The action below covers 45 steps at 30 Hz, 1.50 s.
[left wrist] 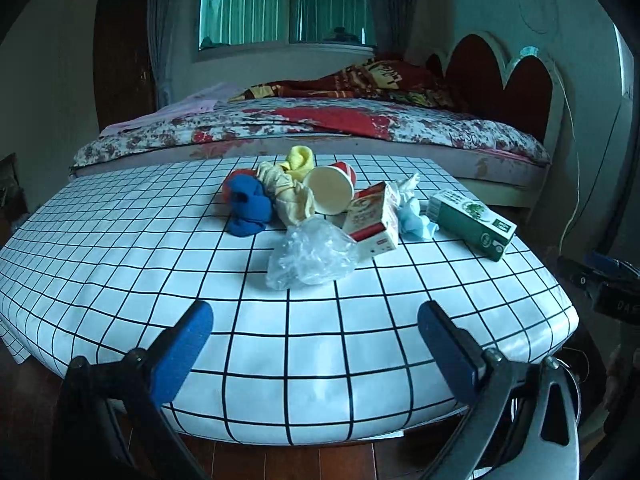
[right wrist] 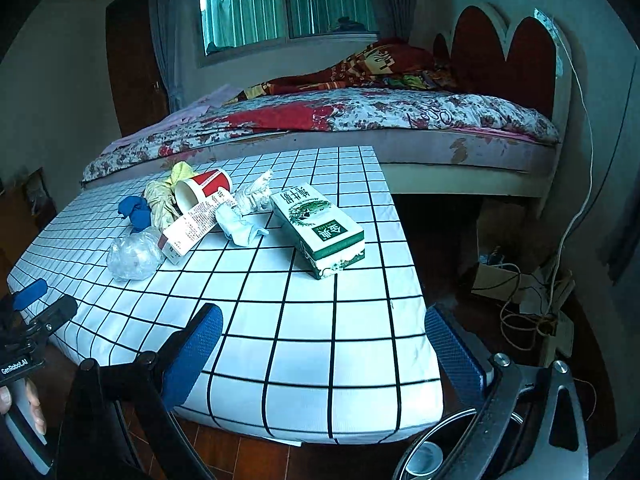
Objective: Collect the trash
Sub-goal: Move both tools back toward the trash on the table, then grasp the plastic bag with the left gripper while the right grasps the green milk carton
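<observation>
**Both tongs spread, hovering at the near edge; trash pile untouched**

My left tongs (left wrist: 316, 316) are spread wide, nothing between the blue pads, hanging over the near edge of the counter (left wrist: 120, 248) with the grid-pattern cover. My right tongs (right wrist: 322, 320) are also spread and empty, over the near right corner of the counter. My left tongs also show at the left border of the right wrist view, a hand (right wrist: 24, 408) gripping the handle.

Trash sits clustered toward the far edge of the counter, mid to right. Crumpled clear plastic bag (left wrist: 310, 256) is the piece nearest the near edge, touching the red-and-white carton (left wrist: 372, 220) just behind it. Carton is tilted, leaning against the pile. Paper cup (left wrist: 332, 192) with red outside lies on its side, mouth facing me, just behind the carton. Blue cloth (left wrist: 246, 206) lies at the left end of the pile, touching a cream cloth (left wrist: 286, 192); a yellow cloth (left wrist: 300, 160) sits behind, closest to the far edge. Pale blue crumpled tissue (left wrist: 416, 222) lies between the red-and-white carton and the green-and-white box (left wrist: 472, 224). A white wad (right wrist: 254, 196) sits behind the tissue. Green-and-white box lies flat, near the right edge, apart from the pile.

Bed (left wrist: 320, 128) with floral cover runs beyond the far edge. Cables (right wrist: 528, 312) on the floor past the right edge.
</observation>
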Available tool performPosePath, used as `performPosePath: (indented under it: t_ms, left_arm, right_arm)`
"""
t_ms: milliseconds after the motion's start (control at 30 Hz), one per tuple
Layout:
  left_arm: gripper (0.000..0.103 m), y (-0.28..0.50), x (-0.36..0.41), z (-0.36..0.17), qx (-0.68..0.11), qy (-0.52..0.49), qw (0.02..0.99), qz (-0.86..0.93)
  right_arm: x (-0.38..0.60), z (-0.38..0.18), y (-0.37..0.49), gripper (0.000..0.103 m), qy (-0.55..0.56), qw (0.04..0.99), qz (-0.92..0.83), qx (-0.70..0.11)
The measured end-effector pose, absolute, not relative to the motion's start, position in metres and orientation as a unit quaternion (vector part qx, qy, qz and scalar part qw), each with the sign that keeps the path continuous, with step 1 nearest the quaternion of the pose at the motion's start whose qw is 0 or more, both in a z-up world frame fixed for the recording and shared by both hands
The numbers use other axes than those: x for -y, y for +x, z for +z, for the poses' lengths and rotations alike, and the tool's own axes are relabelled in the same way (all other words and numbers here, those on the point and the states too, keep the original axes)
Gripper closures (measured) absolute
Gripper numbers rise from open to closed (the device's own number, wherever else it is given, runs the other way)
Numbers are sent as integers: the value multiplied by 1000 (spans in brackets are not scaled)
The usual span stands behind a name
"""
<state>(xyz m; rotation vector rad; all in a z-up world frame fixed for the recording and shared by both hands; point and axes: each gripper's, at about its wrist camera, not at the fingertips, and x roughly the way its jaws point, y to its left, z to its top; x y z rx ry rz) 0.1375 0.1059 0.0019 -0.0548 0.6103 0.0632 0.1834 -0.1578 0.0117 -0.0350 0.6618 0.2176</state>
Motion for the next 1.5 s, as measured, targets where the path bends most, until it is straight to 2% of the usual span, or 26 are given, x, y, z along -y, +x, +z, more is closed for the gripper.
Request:
performPosePath:
  t_ms: [567,600,667,700,767,833,900,1067,1500]
  left_arm:
    - [4,229,-115,-30,-359,-18,933,18]
    - [7,233,-115,-32,-365,-21,931,15]
    - [9,237,-117,-35,-373,-22,927,16]
    - [12,239,-118,-37,-376,-24,926,15]
    - [21,238,-119,-38,-380,-32,925,9]
    - [38,236,-119,-40,-383,-34,923,2]
    - [62,233,-118,-42,-387,-36,921,-5]
    - [70,215,-115,-39,-368,-35,929,-14]
    - [73,173,-93,-13,-316,-31,948,-26]
  right_arm:
    - [134,-27,301,2,-73,900,135,-407]
    - [133,-29,305,3,-73,898,137,-411]
    - [131,-31,310,13,-73,895,143,-417]
    - [129,-33,311,15,-73,893,145,-420]
    - [128,-33,312,29,-70,891,149,-422]
    - [129,-33,308,37,-68,892,148,-422]
    - [130,-33,304,40,-64,893,146,-421]
    - [132,-29,285,44,-68,901,139,-406]
    - [159,9,212,47,-72,937,125,-319]
